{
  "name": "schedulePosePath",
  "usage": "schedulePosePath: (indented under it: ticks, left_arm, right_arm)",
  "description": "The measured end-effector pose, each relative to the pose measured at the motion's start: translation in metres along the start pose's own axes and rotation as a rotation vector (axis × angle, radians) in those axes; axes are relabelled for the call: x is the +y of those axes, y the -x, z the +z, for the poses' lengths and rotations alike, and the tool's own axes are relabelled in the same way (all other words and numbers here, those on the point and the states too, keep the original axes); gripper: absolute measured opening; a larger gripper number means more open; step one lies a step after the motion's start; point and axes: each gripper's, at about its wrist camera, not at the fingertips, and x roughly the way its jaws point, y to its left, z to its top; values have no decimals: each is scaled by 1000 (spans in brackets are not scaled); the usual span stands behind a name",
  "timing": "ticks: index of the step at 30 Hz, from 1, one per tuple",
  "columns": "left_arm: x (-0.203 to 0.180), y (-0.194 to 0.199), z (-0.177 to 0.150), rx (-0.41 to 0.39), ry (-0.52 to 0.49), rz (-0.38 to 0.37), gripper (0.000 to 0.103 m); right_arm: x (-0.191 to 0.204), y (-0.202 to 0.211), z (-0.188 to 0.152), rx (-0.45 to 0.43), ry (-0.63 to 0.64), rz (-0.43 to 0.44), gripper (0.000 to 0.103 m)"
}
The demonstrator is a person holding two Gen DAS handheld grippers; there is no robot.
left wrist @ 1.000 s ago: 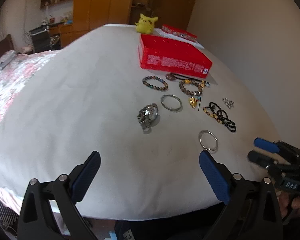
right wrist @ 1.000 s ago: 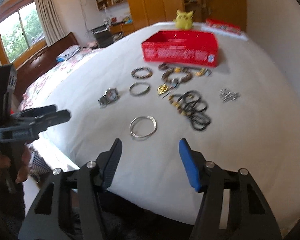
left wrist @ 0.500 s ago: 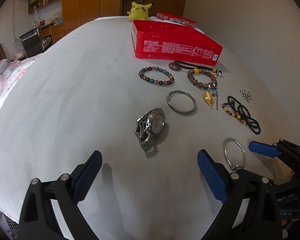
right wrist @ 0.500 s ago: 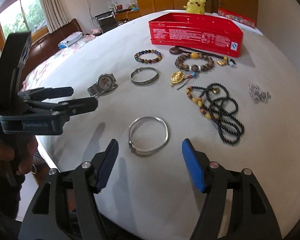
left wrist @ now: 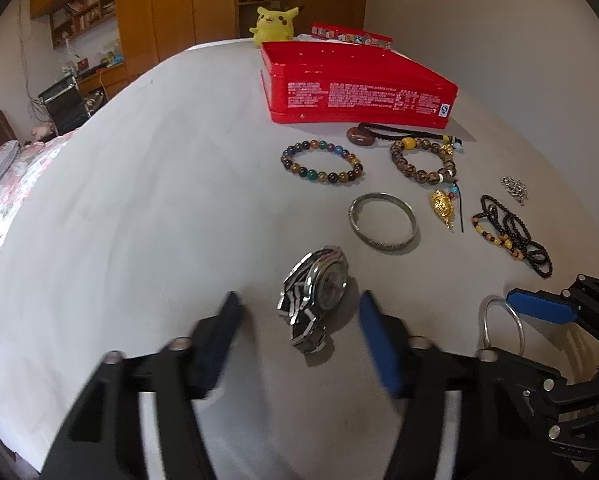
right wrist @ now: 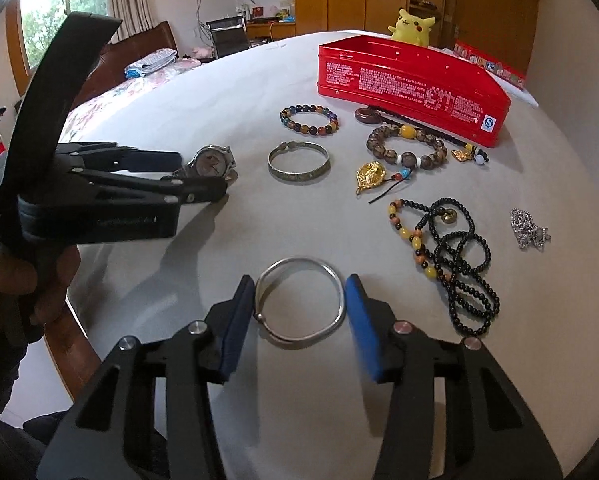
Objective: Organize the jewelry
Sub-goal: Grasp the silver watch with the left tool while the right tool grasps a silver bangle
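Left gripper [left wrist: 299,332] first: we see its jaws closing with the watch [left wrist: 317,292] lying between them on the white table [left wrist: 159,200], a gap showing on both sides, so the pads do not press on it. Our right gripper [right wrist: 299,312] is closing too, its blue pads either side of the plain silver bangle [right wrist: 299,304], which lies flat on the table; the pads sit just beside the ring, and we cannot tell whether they touch it.

Farther along the table lie the engraved bangle [right wrist: 298,162], the coloured bead bracelet [right wrist: 309,119], the brown bead bracelet [right wrist: 405,148], a gold pendant [right wrist: 369,176], a tangle of black beads [right wrist: 455,264] and a small silver chain [right wrist: 529,228]. Behind them stands the open red tin [right wrist: 411,88], with a yellow plush toy [right wrist: 413,26] beyond it. From the right wrist view we see a hand [right wrist: 23,276] holding the left gripper's handle at the table edge.
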Motion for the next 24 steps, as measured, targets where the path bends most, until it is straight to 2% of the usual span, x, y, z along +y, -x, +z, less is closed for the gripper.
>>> schedulePosePath:
  ticks: [5,7,15,24]
  left_arm:
    - [-4,-2,4,7,-15,-31,30]
    - [-4,-2,5,12,-5,-43,26]
    - [3,1,4,13,60,-95,23]
    - [-7,31,16,-45,27,-52,23]
  right_arm:
    - [-3,1,1,-2,-13,20,46]
    - [-3,2,0,-4,-15,27,46]
    - [-7,4,0,-9,-25,48,46]
    - [-11,22,8,-47,-23,40,46]
